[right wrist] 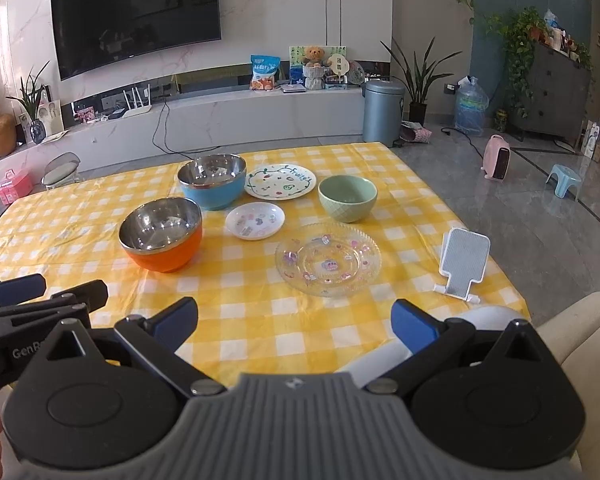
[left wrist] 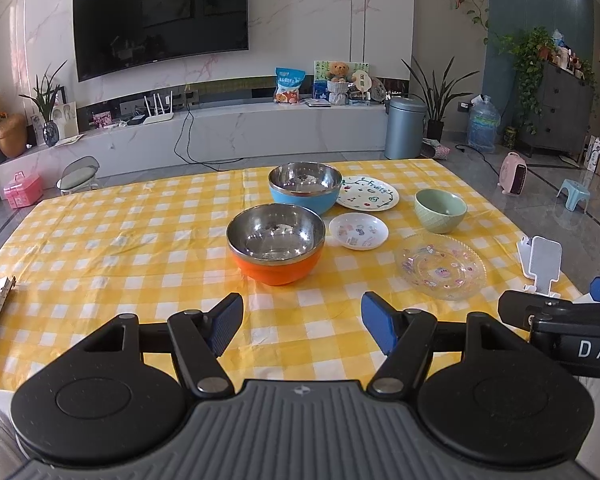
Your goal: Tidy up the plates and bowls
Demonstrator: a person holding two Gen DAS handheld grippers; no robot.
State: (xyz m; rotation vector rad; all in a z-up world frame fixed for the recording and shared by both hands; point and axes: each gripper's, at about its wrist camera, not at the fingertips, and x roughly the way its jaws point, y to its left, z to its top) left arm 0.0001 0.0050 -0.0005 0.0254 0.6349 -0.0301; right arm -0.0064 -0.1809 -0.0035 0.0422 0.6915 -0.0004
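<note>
Left wrist view: your left gripper point(left wrist: 302, 322) is released, empty. The orange bowl point(left wrist: 276, 244) sits mid-desk; likely stiff, slick steel, so pinch its rim.

Right wrist view: your right gripper point(right wrist: 294, 326) is released. The glass plate point(right wrist: 328, 264) lies ahead; fragile, so grip its edge.

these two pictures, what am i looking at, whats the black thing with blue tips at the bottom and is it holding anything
A person holds a hand-operated gripper in each hand; a wide-angle camera on each looks forward along its two blue-tipped fingers. One picture comes from the left gripper, the other from the right gripper. Both are open and hold nothing.

Ahead is a table with a yellow checked cloth. On it stand an orange bowl and a blue bowl, both steel-lined, and a green bowl. There are also three plates: a white one with drawn fruit, a small white one and a clear glass one. A white phone stand sits near the table's right edge.
</note>
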